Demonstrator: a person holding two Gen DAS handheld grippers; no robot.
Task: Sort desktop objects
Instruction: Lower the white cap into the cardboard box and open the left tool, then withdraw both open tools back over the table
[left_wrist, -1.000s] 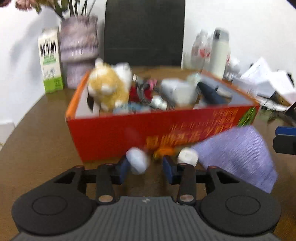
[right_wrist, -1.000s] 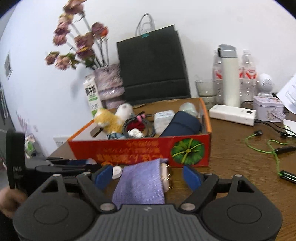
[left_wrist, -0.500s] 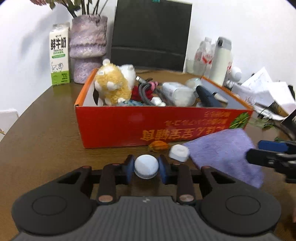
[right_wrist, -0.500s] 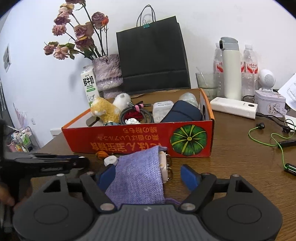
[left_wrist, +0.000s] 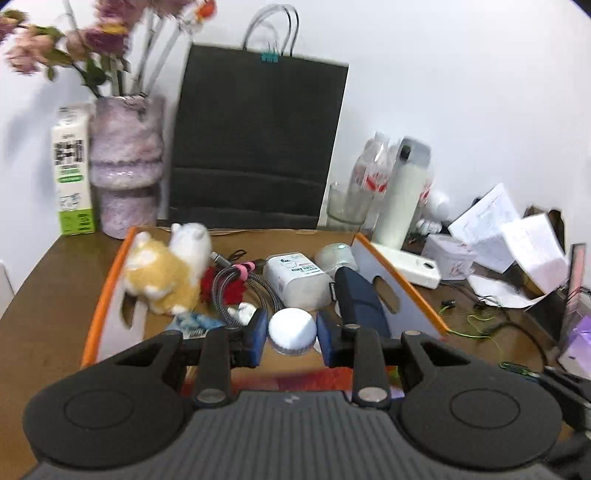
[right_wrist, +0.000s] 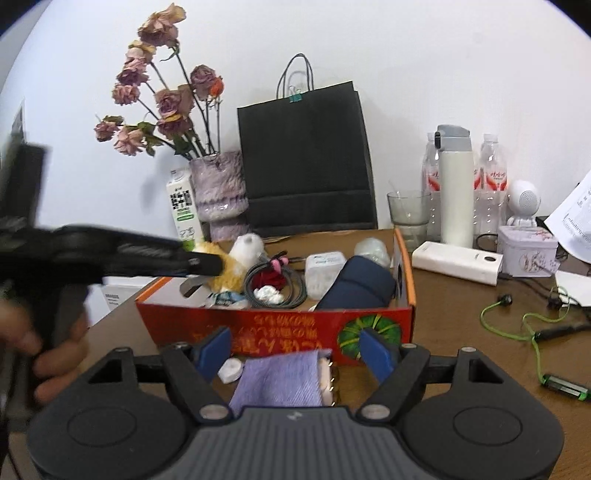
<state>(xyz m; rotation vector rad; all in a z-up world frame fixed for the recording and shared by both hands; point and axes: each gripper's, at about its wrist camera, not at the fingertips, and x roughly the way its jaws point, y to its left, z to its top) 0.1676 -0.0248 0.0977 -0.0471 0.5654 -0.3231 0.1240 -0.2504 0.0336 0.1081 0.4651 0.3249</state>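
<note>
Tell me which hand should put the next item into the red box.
Left. The left gripper already grips the white cap above the red box. The right gripper jaws stand open around the purple pouch, which lies on the table.

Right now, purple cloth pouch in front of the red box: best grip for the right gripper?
Take the purple pouch across its narrow width, mid-body, coming from the near side along its length. It lies flat on the table, long axis pointing at the red box, already between the open right gripper pads; the white cap sits just left.
</note>
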